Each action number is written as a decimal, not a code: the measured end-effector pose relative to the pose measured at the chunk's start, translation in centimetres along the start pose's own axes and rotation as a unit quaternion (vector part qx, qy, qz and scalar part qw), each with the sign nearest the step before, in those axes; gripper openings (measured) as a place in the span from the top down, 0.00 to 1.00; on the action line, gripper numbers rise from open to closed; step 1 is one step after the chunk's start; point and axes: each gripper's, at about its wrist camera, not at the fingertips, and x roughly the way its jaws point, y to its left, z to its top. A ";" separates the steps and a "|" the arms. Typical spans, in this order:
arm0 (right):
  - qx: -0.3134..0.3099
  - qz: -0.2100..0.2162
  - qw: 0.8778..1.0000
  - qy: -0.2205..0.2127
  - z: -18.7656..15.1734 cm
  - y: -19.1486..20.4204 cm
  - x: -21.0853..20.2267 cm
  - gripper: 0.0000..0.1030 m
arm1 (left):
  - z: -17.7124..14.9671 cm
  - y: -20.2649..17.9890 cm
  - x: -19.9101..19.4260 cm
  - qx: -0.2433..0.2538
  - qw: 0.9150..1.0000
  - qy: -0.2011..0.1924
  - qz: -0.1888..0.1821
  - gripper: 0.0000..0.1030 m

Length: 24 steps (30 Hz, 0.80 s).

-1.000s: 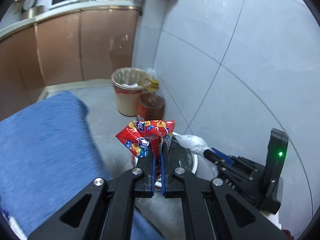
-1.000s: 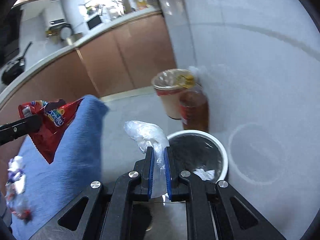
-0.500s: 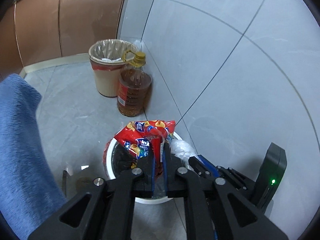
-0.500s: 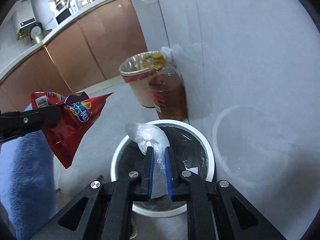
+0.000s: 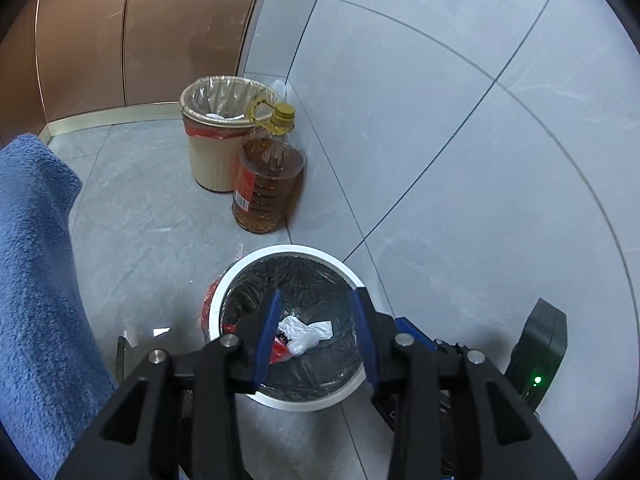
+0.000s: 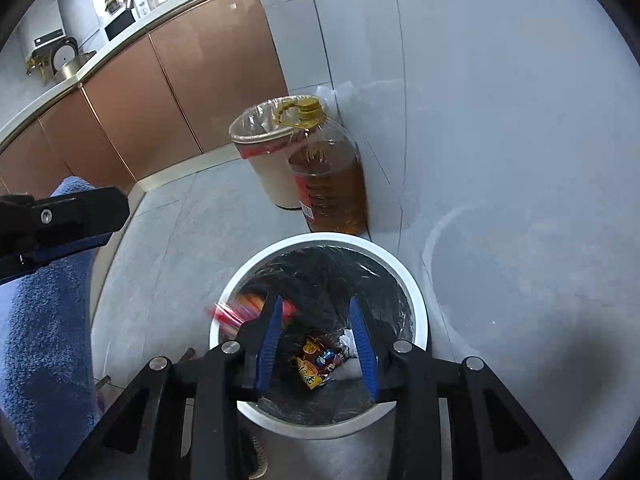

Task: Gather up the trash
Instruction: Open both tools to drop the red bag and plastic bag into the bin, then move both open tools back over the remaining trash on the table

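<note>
Both grippers, left (image 5: 316, 334) and right (image 6: 318, 338), just let go: chip bag (image 6: 240, 312) and plastic wrap (image 5: 306, 330) drop into the bin (image 6: 416, 300), jaws now spread empty.

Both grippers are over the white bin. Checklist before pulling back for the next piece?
1. Left gripper open, nothing between its fingers: ok.
2. Right gripper open, empty: ok.
3. White crumpled plastic lies inside the white bin: ok.
4. Red snack wrapper fully inside: cannot tell; it is blurred at the bin's left rim, and red shows outside the rim in the left wrist view.
5. Oil bottle upright, apart from the bin: ok.
6. More trash left to collect: cannot tell.
</note>
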 end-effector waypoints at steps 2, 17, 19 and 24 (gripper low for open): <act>-0.004 0.001 1.000 -0.006 0.0 0.4 -0.9 0.66 | -0.2 0.1 -1.1 0.000 1.000 -0.008 0.003 0.66; -0.067 0.047 0.994 -0.075 1.3 7.4 -10.8 0.53 | -3.9 2.2 -14.5 -0.006 0.988 -0.117 0.101 0.61; -0.084 0.059 0.991 -0.083 1.2 9.0 -12.3 0.51 | -4.7 2.8 -16.6 -0.009 0.984 -0.132 0.120 0.61; -0.122 0.085 0.983 -0.105 0.6 12.5 -15.5 0.50 | -7.1 4.5 -21.9 -0.020 0.970 -0.169 0.172 0.60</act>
